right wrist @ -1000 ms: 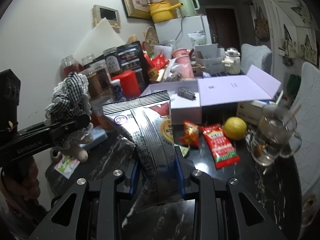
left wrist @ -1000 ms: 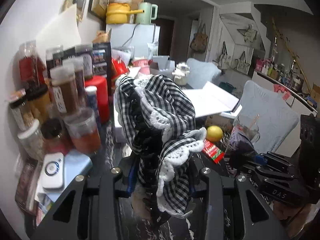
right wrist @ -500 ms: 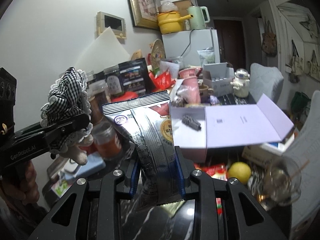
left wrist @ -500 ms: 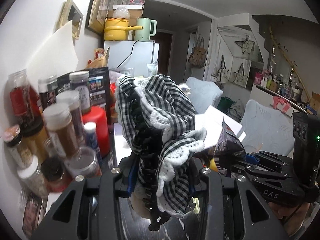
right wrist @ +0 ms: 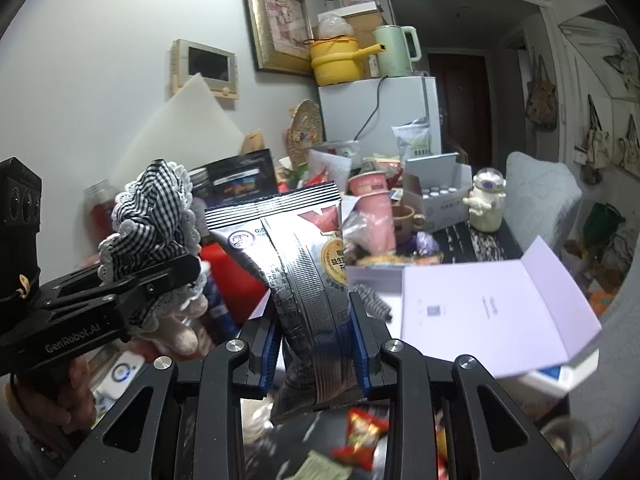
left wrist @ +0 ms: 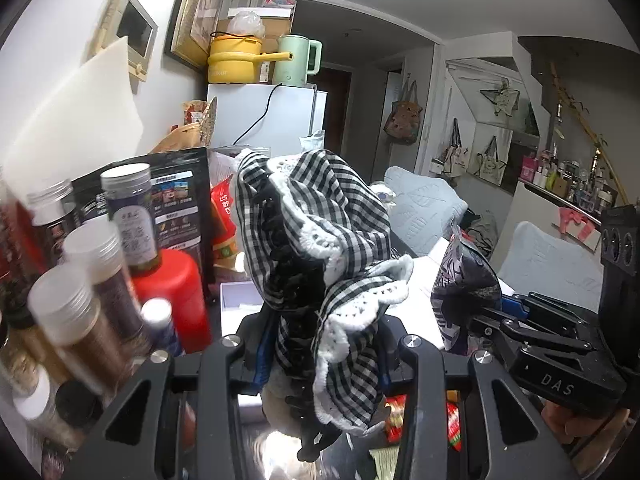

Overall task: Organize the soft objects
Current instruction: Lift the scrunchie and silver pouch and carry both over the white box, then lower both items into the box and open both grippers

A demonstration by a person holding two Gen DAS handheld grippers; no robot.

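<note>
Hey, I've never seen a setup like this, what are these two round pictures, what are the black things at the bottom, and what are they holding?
No robot here: a person holds a two-fingered tool in each hand. Each round picture comes from a wide-angle camera riding on one tool, looking along its fingers.

In the left camera's picture, the left claw is shut on a black-and-white checked fabric piece with lace trim. In the right camera's picture, the right claw is shut on a silver snack packet.

Behind them is a crowded dark table: jars, a red canister and an open pale box.

gingham cloth [left wrist: 316, 248], lace-edged | snack pouch [right wrist: 304, 276]: glossy foil | tongs: matt plastic
</note>
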